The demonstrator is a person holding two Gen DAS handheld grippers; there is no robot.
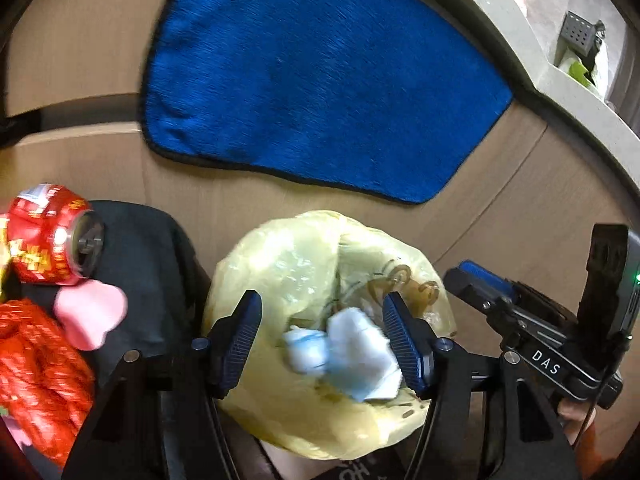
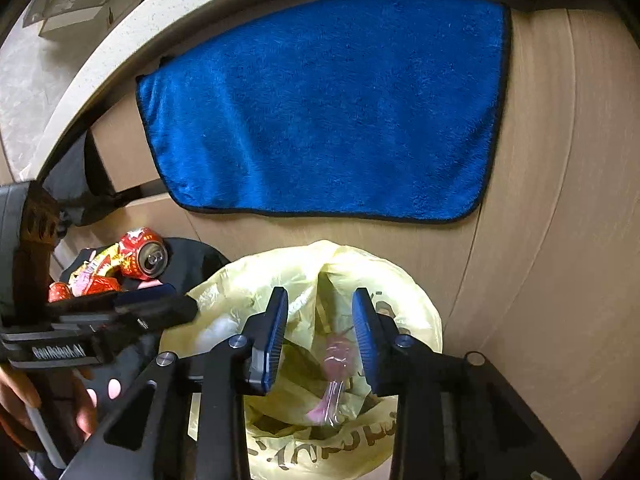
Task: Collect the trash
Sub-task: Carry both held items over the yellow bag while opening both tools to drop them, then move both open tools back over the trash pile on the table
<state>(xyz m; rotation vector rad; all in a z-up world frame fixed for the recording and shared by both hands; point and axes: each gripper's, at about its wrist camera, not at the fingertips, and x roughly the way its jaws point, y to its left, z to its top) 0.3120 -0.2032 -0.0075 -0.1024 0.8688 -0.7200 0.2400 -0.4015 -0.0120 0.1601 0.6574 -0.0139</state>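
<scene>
Wooden boards make the surface under everything, and a blue towel (image 1: 320,80) lies flat on them at 12 o'clock. At 6 o'clock stands a yellow plastic bag (image 1: 280,264) with its mouth open. The left gripper (image 1: 326,338) hangs over this mouth with jaws wide apart; a crumpled white tissue (image 1: 352,352) is between them, and I cannot tell if it falls or already rests inside. The right gripper (image 2: 322,336) also has its jaws apart, with nothing between the pads, and below it a pink wrapper (image 2: 336,376) lies in the bag.

More trash waits at 9 o'clock: a red can (image 1: 52,236) and red snack wrappers (image 1: 36,360) on a dark cloth (image 1: 148,264). I judge the step is dropping the pieces into the bag, so each gripper should stay above the mouth until its piece is clear of the pads, and must not push the thin rim closed.

Motion blur softens the left view. The dark print on the bag cannot be read, and the bottom of the bag is hidden.
</scene>
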